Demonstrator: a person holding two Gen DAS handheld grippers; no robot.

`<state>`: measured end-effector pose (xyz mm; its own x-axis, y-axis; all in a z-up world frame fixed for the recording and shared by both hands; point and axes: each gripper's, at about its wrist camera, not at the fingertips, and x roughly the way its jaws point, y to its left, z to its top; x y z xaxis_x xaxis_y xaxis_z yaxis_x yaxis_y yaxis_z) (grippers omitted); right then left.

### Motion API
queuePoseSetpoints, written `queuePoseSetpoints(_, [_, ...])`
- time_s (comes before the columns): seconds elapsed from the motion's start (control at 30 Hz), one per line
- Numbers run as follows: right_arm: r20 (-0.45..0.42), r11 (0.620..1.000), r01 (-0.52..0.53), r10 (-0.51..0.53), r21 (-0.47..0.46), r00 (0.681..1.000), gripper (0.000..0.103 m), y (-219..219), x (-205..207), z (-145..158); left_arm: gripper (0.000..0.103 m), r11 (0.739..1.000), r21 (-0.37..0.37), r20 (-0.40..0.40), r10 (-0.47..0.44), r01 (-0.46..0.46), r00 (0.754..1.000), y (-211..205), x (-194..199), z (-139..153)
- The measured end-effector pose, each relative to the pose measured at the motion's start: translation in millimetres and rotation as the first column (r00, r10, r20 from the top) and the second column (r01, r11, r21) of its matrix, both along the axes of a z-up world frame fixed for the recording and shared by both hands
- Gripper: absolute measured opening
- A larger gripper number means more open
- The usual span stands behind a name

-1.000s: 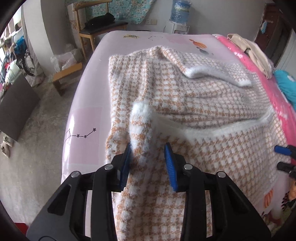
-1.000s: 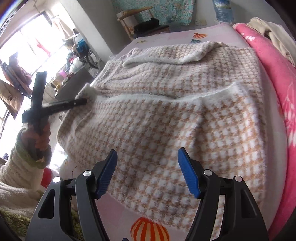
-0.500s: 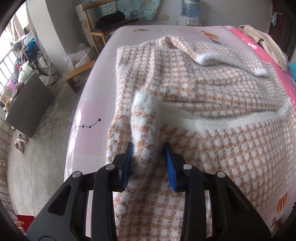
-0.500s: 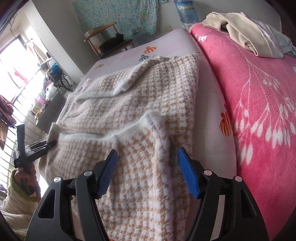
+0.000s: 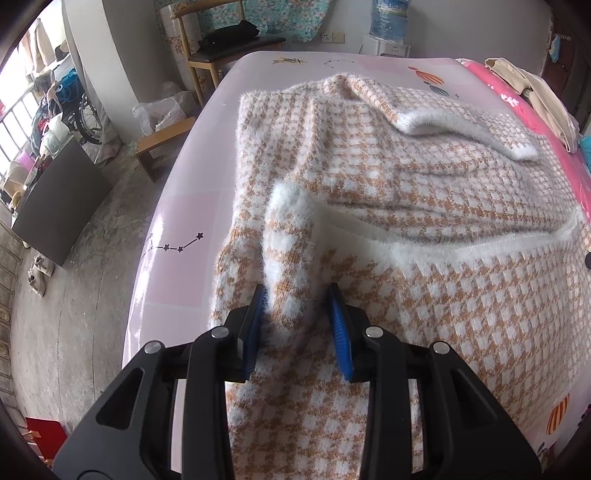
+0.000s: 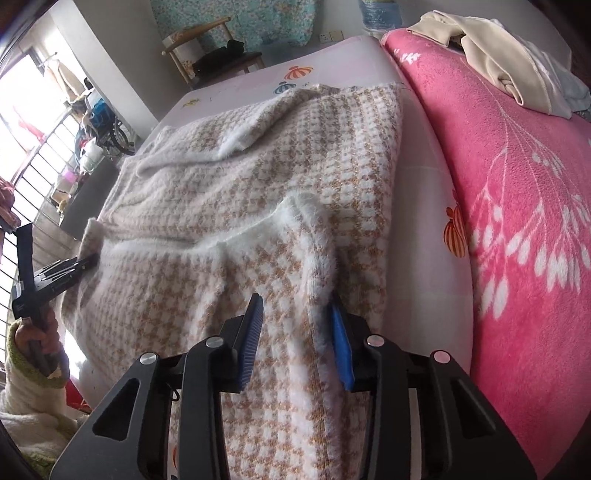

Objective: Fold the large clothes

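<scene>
A large tan-and-white houndstooth sweater (image 5: 424, 177) lies spread on the bed, its near part folded up over the rest with a fluffy white hem (image 5: 461, 243) across the middle. My left gripper (image 5: 297, 317) is shut on the left corner of the folded layer, which bunches up between the blue pads. In the right wrist view my right gripper (image 6: 297, 332) is shut on the right corner of the same layer (image 6: 303, 229). The left gripper (image 6: 79, 264) also shows there at the far left, held by a hand.
The bed has a pale pink sheet (image 5: 184, 221) and a bright pink blanket (image 6: 517, 221) along its right side, with cream clothes (image 6: 498, 62) piled on it. A wooden chair (image 5: 221, 55), a water dispenser (image 5: 388, 26) and a concrete floor (image 5: 74, 295) lie beyond the bed.
My right gripper has moved to the sweater's right edge and closed from wide open onto the folded corner. My left gripper stays shut on the left corner, lifted slightly.
</scene>
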<state>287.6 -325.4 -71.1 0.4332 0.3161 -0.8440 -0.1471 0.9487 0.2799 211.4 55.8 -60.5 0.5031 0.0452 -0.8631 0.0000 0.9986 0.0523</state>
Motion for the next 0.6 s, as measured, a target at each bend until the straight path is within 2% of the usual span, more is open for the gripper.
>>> queuePoseSetpoints(0.1, [-0.030, 1.000, 0.001, -0.001, -0.017, 1.000, 0.030, 4, 8, -11, 0.032, 1.000, -0.009, 0.000, 0.007, -0.007, 1.000, 1, 1, 0])
queuePoseSetpoints(0.27, [-0.015, 0.994, -0.014, 0.012, -0.108, 1.000, 0.021, 17, 0, -1, 0.032, 1.000, -0.007, 0.001, 0.007, -0.007, 1.000, 1, 1, 0])
queuePoseSetpoints(0.4, [-0.007, 0.982, -0.020, 0.019, -0.188, 1.000, 0.020, 26, -3, 2, 0.032, 1.000, -0.001, 0.004, 0.005, -0.005, 1.000, 0, -1, 0])
queuePoseSetpoints(0.6, [-0.018, 0.976, 0.003, -0.007, -0.219, 1.000, 0.020, 30, 0, -1, 0.032, 1.000, -0.001, 0.007, 0.000, 0.000, 1.000, 1, -1, 0])
